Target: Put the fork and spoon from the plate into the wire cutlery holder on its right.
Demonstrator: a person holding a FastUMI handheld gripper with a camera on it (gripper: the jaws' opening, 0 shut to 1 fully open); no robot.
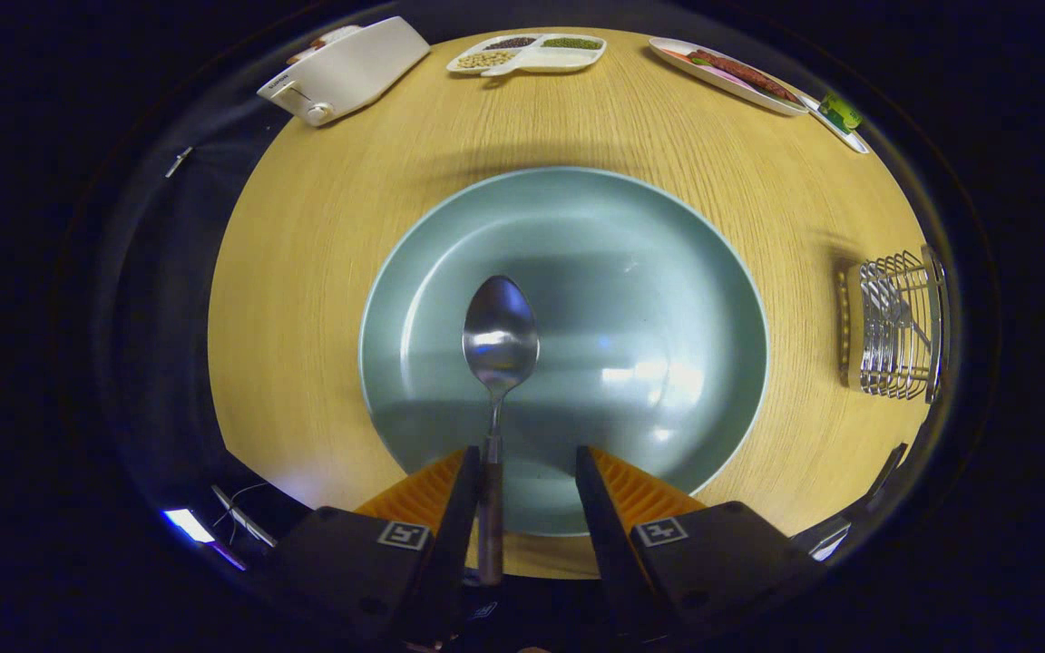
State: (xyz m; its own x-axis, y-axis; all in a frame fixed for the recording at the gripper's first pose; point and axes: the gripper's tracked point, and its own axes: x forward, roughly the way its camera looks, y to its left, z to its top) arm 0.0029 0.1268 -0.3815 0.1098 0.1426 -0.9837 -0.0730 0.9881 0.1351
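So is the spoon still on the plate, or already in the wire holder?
On the plate: the spoon has its bowl on it, handle running back between the open fingers beside one finger.

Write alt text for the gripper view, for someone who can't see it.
The gripper is open over a teal plate, a spoon lying against its left finger. A wire cutlery holder, fork already inside, stands to the plate's right on the round wooden table.
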